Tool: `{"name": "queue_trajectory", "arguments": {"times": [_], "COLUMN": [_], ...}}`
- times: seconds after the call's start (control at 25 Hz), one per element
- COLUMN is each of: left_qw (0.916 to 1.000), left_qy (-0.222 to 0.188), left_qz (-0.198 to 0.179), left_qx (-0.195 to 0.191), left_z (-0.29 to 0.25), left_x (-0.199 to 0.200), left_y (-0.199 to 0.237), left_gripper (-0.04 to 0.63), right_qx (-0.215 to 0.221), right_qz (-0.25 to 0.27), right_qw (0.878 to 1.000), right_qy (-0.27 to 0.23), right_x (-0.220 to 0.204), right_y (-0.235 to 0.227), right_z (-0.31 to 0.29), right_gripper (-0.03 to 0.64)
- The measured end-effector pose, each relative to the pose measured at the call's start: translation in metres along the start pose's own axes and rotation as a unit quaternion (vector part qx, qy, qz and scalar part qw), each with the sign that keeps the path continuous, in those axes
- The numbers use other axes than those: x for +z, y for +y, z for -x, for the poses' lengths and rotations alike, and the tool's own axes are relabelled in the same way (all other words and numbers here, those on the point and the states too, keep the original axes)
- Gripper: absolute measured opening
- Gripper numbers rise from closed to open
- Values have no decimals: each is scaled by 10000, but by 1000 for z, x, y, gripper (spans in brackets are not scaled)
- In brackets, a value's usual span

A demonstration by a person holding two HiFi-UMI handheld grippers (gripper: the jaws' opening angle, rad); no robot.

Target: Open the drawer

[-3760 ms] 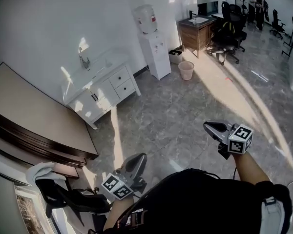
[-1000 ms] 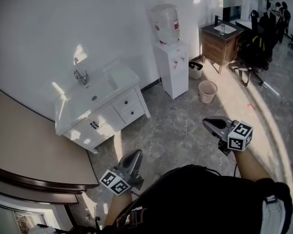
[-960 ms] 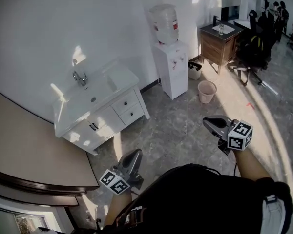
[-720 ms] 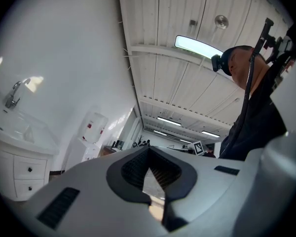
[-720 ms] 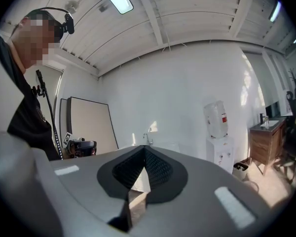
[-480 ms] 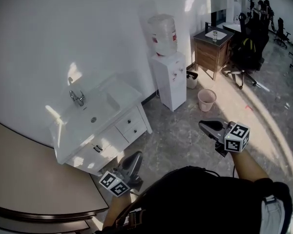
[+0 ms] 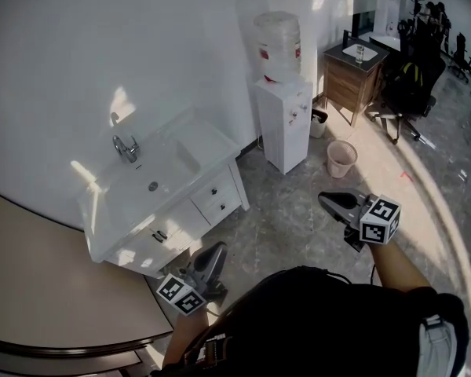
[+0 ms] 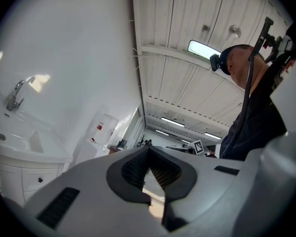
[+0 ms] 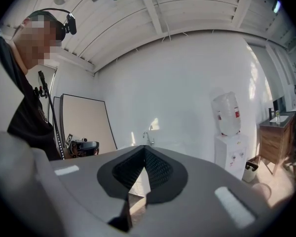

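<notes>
A white vanity [image 7: 133, 234] with a sink and faucet [image 7: 125, 146] stands against the wall at the left. Its two small drawers [image 7: 220, 199], each with a dark knob, are stacked on its right side and both sit closed. My left gripper [image 7: 218, 249] is shut and empty, low in the head view, a short way below and in front of the drawers. My right gripper [image 7: 323, 199] is also shut and empty, out to the right over the floor. The left gripper view shows the vanity [image 8: 19, 149] at the far left beyond the shut left gripper [image 8: 149, 148]. In the right gripper view the faucet [image 9: 148, 136] peeks over the right gripper [image 9: 144, 148].
A water dispenser [image 7: 282, 116] stands right of the vanity, with a waste bin [image 7: 342, 158] on the grey floor beside it. A wooden cabinet [image 7: 353, 69] and an office chair [image 7: 404, 93] are farther right. A curved beige counter [image 7: 55, 297] fills the lower left.
The vanity and water dispenser have grown larger and drawn closer as both grippers were carried toward them. Both grippers stayed shut.
</notes>
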State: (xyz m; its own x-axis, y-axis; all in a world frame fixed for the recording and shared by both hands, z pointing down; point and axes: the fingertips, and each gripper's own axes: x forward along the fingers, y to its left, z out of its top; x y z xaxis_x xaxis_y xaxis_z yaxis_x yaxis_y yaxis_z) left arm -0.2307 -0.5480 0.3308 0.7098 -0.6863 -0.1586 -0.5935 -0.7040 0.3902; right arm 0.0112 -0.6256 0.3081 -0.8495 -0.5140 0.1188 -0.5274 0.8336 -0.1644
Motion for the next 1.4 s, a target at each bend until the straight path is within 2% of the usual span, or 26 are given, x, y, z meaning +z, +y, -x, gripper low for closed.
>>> {"name": "queue_trajectory", "arguments": {"times": [0.2, 0.44, 0.64, 0.92, 1.16, 1.4], "left_qw": [9996, 9966, 9919, 9830, 9803, 9825], "left_qy": [-20, -192, -378, -485, -461, -447], "left_qz": [-93, -258, -341, -325, -291, -215], "left_qx": [275, 757, 1163, 1742, 1899, 1795], "left_z": [-30, -89, -139, -177, -204, -214], "left_x": [1, 4, 6, -5, -9, 1], "left_y": [18, 30, 35, 47, 63, 104], "left_gripper": [0, 0, 0, 0, 0, 0], "right_qx": [327, 792, 1256, 1782, 1931, 1814], "right_qz": [-20, 24, 81, 101, 10, 26], "right_qw": [9995, 9969, 9920, 9838, 9809, 9831], "right_qy": [2, 28, 43, 146, 222, 249], "right_x": [3, 19, 42, 48, 47, 50], "right_y": [-40, -117, -174, -228, -260, -279], "right_z": [-23, -41, -57, -79, -98, -129], "right_gripper": [2, 2, 2, 2, 2, 2]}}
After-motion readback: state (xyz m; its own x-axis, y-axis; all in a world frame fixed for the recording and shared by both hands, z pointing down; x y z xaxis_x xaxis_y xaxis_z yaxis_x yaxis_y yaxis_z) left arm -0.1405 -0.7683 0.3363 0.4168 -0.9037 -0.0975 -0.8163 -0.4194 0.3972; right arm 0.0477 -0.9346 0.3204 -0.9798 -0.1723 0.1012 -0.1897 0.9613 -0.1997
